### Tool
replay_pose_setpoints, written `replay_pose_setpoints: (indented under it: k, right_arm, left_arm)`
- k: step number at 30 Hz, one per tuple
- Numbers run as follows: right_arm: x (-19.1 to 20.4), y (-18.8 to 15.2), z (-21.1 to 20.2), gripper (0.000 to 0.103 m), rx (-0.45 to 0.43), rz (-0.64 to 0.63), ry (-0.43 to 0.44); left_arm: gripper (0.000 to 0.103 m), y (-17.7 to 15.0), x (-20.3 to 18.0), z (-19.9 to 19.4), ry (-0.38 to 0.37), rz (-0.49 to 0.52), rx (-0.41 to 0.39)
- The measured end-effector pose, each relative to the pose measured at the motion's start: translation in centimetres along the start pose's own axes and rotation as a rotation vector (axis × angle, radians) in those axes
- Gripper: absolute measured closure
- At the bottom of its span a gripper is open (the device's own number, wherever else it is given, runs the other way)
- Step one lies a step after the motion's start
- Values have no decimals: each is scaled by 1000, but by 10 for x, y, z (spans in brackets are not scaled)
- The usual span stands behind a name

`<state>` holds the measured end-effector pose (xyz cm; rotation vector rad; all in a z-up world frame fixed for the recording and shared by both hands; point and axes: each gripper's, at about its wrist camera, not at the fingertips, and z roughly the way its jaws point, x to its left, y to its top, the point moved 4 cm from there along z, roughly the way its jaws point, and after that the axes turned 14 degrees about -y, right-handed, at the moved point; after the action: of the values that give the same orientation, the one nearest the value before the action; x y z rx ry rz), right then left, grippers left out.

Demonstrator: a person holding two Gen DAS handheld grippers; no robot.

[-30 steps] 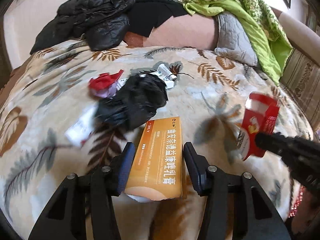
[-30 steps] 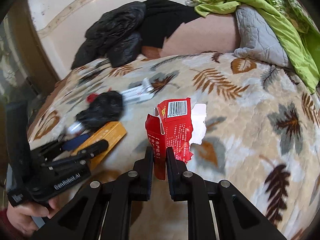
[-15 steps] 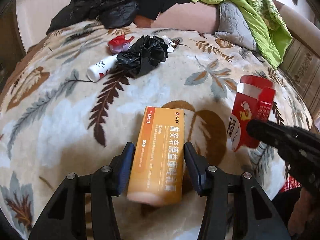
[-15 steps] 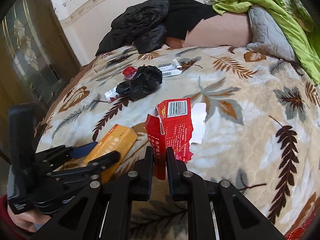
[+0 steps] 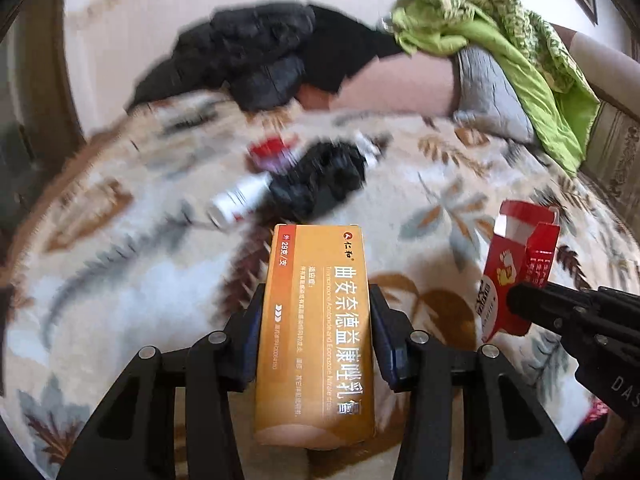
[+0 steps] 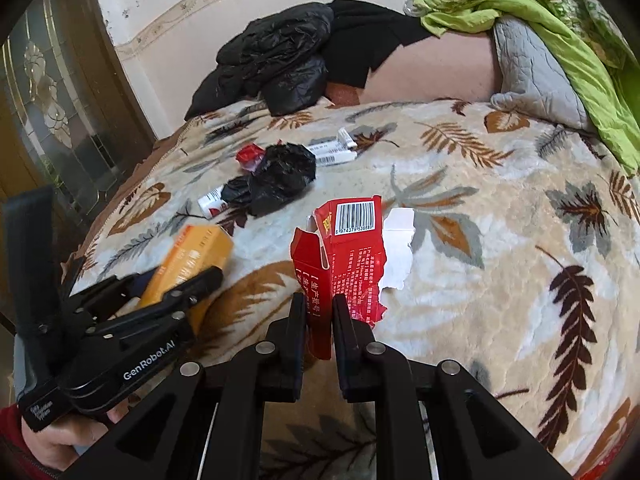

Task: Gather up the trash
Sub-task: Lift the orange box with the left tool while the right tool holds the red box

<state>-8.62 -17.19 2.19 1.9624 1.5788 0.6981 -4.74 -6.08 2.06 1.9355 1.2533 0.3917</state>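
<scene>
The left gripper (image 5: 316, 320) has just been closing its jaws, and they now squeeze the long orange box (image 5: 318, 328) by its two sides. The right gripper (image 6: 318, 320) has its jaws shut tight on the torn red box (image 6: 344, 256). Both boxes are held up over the near part of the bed (image 6: 500, 280), which has a leaf blanket. Farther back, toward the left edge, lie a crumpled black bag (image 6: 280, 176), a red wrapper (image 6: 250, 154), a little white bottle (image 6: 210, 202) and white tubes (image 6: 334, 152).
</scene>
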Motion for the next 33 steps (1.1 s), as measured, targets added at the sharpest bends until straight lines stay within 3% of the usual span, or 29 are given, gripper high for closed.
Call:
replay_pose_setpoints:
  k: [6, 33]
  right_arm:
    - [7, 3, -5, 89, -35, -20, 6]
    - [5, 1, -6, 89, -33, -21, 15]
  left_arm:
    - [58, 7, -1, -13, 32, 26, -68]
    - [57, 6, -6, -14, 49, 57, -64]
